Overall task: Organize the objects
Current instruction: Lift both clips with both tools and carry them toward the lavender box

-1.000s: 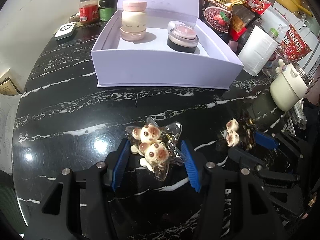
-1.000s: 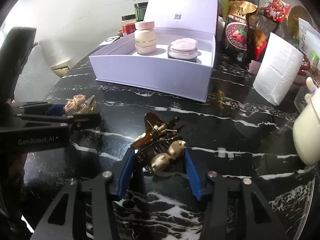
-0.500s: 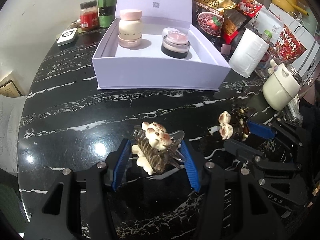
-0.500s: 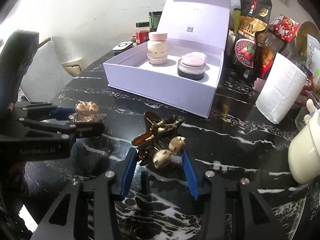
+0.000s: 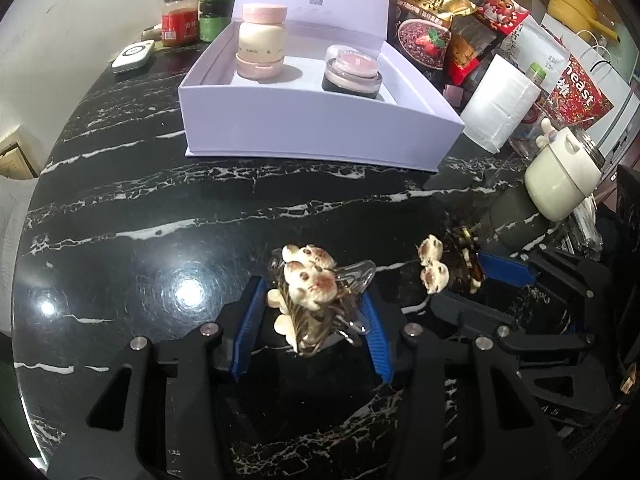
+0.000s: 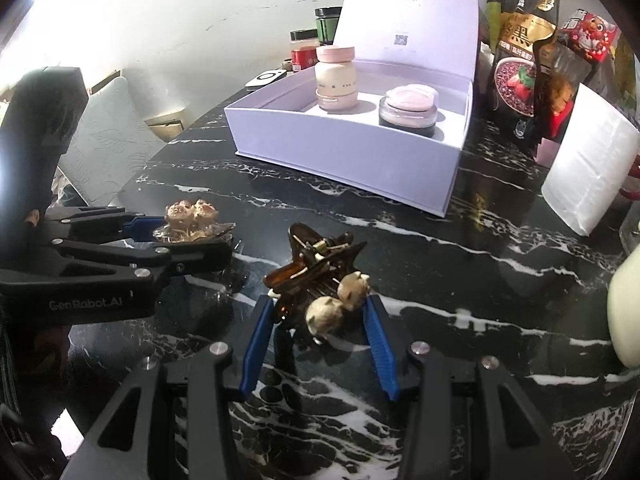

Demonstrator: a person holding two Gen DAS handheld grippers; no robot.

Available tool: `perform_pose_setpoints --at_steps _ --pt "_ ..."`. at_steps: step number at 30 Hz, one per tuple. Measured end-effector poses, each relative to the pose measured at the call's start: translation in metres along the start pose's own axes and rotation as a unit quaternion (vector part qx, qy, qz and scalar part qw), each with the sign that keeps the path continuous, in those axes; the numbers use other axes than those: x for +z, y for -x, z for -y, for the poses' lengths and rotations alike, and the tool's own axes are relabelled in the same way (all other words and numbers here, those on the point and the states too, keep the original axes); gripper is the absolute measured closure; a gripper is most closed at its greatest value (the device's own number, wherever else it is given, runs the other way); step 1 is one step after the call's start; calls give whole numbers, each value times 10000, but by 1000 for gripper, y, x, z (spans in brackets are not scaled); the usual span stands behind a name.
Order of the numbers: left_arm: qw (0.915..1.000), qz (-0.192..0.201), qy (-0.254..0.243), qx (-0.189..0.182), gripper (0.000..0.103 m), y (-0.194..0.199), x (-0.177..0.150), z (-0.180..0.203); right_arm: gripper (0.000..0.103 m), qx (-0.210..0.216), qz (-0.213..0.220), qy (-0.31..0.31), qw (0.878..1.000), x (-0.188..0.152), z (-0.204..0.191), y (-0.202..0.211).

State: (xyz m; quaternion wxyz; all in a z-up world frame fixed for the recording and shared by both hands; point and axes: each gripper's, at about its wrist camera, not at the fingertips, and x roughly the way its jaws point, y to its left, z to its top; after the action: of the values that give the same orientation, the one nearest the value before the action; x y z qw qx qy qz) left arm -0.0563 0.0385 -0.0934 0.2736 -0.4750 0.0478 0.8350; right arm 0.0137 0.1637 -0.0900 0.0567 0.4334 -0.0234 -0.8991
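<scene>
Left gripper (image 5: 310, 318): jaws have drawn in over the last second and now pinch the clear hair clip (image 5: 312, 292) with the bear charms; a second ago that clip lay flat and loose between wider pads, now it stands on edge, lifted off the black marble table (image 5: 140, 208)

Right gripper (image 6: 318, 322): pressed onto the brown hair clip (image 6: 316, 276), same hold as a second ago, clip tilted with its spring end pointing away from the pads

From the left gripper, the right one sits just to the right, level with it; the open lavender box (image 5: 320, 128) lies ahead of both, well apart, with the pink-lidded jar (image 5: 262, 46) and the dark-based pot (image 5: 352, 72) already inside

Reading: both clips secured, pick-up step looks done; next likely the carry to the box, floor space free in front of the jars
</scene>
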Motion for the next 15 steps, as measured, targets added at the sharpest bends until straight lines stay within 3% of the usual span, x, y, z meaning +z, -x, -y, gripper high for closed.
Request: perform_pose_setpoints --at_steps 7,10,15 --pt "9997 177 -85 115 58 -1 -2 4 54 -29 8 -165 9999 2 2 -6" --pt "9993 307 36 187 58 -1 -3 3 41 -13 55 -264 9996 6 1 -11" --pt "9990 377 39 256 58 -2 -3 0 41 -68 113 -247 9996 11 -2 -16"
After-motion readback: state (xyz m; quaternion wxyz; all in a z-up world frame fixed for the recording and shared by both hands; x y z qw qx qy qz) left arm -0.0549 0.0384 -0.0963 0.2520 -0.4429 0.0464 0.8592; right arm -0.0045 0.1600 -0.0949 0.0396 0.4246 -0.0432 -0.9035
